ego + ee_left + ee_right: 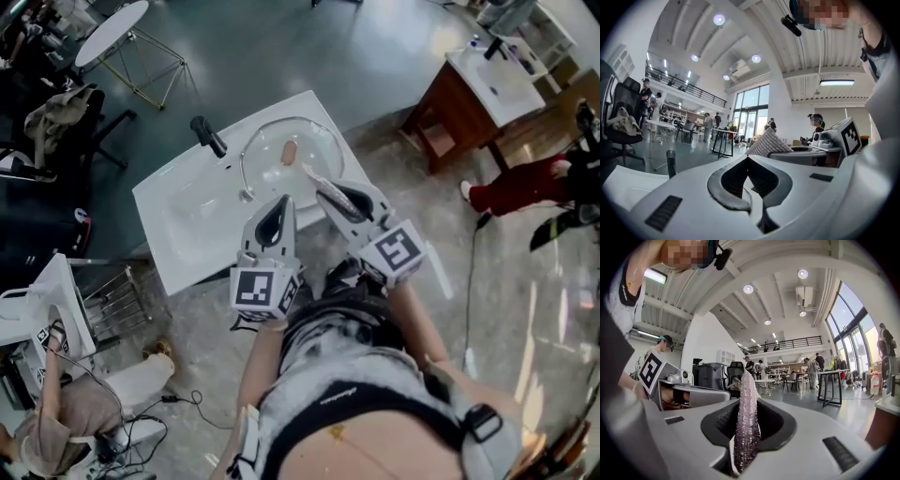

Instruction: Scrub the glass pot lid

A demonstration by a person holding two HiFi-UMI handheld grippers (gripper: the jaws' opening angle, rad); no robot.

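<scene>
Glass pot lid (307, 141) lies in the sink (187, 211), just on the far side of both tools. Right tool (747, 427) clamps a sparkly scrub cloth (746, 394), ready to wipe. Left tool (747, 160), closed and empty, could steady the lid.

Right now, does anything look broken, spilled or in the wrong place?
Nothing stands out. The glass lid lies in the white sink, with no crack or spill that I can see. The right gripper pinches a sparkly scrub cloth, clear of the lid, and the left gripper is shut on nothing.
</scene>
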